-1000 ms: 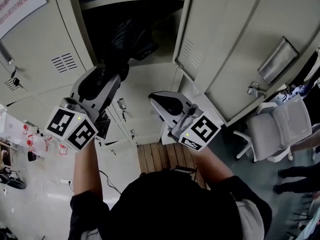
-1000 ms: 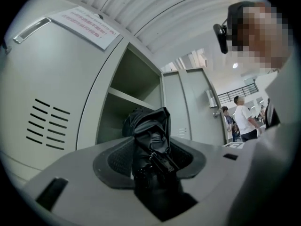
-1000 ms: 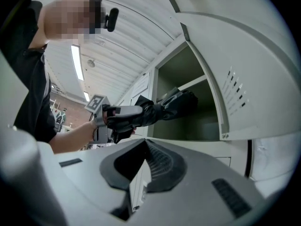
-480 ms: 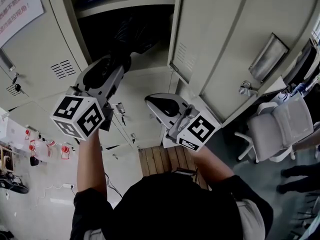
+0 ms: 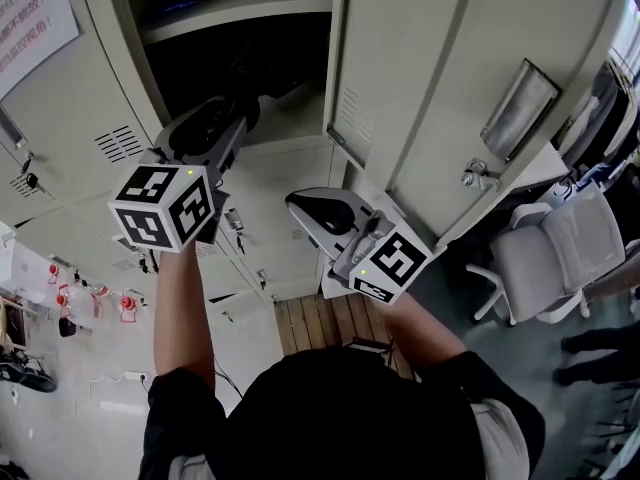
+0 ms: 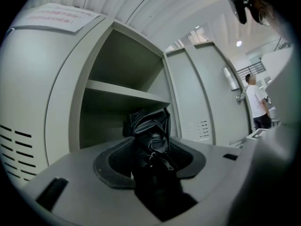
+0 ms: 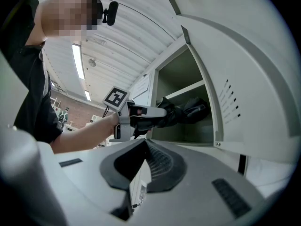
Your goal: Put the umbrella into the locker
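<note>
At the locker [image 5: 108,63] mouth my left gripper [image 5: 238,120] reaches in level, gripping the umbrella [image 6: 150,131]; my right gripper [image 5: 300,206] hovers beside it, closed, empty.

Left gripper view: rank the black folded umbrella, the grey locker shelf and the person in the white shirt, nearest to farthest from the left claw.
1. Black folded umbrella: gripped in the left claw.
2. Grey locker shelf: beyond it, inside the open locker.
3. Person in white shirt: far off, at right.
</note>
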The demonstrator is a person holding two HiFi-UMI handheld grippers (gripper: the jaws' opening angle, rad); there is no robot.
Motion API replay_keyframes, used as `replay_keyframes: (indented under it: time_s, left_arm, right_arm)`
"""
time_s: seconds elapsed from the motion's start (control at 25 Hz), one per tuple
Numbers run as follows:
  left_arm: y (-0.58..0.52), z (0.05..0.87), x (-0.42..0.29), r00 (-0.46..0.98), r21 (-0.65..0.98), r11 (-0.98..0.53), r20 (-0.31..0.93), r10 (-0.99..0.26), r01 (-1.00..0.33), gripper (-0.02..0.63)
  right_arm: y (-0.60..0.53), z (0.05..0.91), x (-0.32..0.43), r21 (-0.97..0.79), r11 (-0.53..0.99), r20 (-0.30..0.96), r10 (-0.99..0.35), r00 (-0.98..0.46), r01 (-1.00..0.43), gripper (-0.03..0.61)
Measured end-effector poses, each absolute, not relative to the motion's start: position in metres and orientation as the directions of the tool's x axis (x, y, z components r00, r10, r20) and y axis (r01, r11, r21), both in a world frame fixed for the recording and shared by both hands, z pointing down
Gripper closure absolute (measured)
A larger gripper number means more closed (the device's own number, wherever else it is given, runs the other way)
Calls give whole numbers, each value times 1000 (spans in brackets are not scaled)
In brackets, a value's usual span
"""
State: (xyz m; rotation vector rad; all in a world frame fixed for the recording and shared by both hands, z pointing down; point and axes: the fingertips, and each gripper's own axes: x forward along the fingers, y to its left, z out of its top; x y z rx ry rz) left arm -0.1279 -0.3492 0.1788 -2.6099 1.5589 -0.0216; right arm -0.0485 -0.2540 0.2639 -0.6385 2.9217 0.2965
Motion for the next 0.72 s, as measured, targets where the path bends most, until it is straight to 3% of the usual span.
replay_keyframes:
  time_s: [0.72]
  left_arm:
    - [-392, 183, -116, 423, -171, -429, 72, -903, -887, 408]
  right_arm:
    - [-247, 272, -57, 164, 912, -151, -355, -923, -377, 566]
